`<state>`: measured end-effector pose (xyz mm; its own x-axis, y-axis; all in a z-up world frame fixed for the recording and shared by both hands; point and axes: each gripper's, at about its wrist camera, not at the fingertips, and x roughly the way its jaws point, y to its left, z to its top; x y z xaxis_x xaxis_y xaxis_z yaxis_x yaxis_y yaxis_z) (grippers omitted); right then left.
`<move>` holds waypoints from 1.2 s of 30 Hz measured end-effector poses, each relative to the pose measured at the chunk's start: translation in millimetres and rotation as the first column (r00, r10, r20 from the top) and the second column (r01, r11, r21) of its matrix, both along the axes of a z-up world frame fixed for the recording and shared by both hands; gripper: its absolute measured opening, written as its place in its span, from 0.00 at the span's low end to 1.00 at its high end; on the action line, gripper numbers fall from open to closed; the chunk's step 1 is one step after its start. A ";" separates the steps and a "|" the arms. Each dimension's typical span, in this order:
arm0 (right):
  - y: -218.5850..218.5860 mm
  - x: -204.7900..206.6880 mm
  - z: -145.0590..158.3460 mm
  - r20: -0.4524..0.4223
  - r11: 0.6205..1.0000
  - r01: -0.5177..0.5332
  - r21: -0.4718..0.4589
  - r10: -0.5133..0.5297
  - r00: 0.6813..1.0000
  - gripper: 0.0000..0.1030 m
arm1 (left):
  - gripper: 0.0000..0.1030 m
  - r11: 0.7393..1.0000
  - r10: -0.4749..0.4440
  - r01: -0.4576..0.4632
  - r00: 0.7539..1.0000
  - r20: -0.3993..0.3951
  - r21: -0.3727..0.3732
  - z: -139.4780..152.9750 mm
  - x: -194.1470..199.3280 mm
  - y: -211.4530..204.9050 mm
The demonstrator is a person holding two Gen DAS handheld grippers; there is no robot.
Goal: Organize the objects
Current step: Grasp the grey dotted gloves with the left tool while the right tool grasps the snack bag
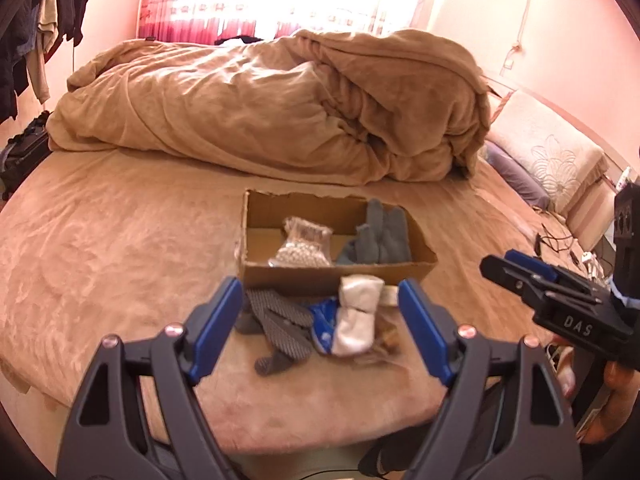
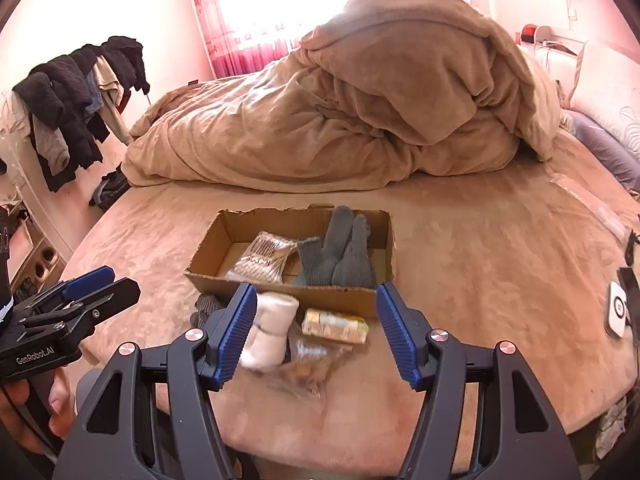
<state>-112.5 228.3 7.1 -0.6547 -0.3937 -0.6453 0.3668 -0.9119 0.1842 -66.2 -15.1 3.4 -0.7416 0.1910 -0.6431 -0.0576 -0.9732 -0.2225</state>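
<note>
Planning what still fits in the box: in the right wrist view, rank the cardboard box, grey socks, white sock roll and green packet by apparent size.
1. cardboard box
2. grey socks
3. white sock roll and green packet: look alike, and both lie nearer the camera, so unranked.

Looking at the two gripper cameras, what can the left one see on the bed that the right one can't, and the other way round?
Only the left wrist view shows the mesh-patterned grey gloves and a blue-and-white item beside the white socks.

Only the right wrist view clearly shows the yellow-green packet in front of the box; in the left view it is mostly hidden.

Both show the cardboard box holding grey socks and a clear bag, the rolled white socks, the heaped tan blanket, and both grippers, left gripper and right gripper, open and empty.
</note>
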 end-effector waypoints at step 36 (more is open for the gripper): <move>-3.7 7.1 -101.5 0.168 0.999 -0.048 -0.001 0.048 0.985 0.64 | 0.79 1.000 0.021 -0.017 0.981 0.190 -0.026 -121.5 -20.3 5.3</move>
<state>-105.4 224.6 -94.5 -0.5171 -0.4198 -0.7459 0.3744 -0.8946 0.2440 -86.5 -9.8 -118.1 -0.6084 0.1605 -0.7773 0.0022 -0.9790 -0.2038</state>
